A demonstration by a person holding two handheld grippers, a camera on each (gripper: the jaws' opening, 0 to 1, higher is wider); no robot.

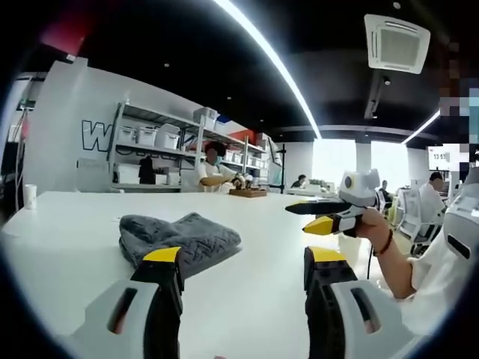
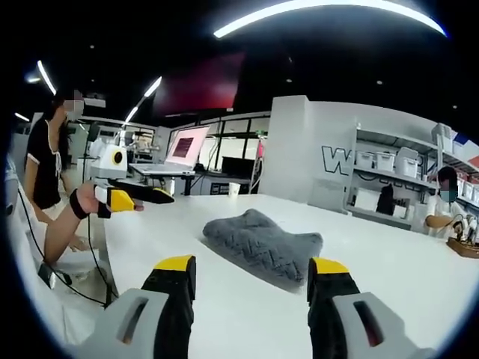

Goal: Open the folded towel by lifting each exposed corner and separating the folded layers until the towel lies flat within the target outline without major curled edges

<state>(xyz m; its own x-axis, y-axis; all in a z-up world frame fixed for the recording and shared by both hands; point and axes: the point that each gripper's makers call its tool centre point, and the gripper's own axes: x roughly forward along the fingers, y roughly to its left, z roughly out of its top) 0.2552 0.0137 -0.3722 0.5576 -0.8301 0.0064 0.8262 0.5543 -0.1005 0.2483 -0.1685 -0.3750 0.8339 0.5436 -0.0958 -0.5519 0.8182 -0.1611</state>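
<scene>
A folded grey quilted towel [image 1: 179, 238] lies mid-frame on the white desk [image 1: 67, 224] (untouched); both hand-held grippers [image 1: 243, 265] [image 2: 251, 275] are spread, empty.

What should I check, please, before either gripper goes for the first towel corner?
1. Towel folded, untouched on the table: ok.
2. Left gripper open, apart from the towel: ok.
3. Right gripper open, apart from the towel: ok.
4. An exposed corner to lift: cannot tell; the folds bunch together.
5. Target outline on the table: cannot tell; no marking visible.
6. Bare table around the towel for spreading: ok.
</scene>
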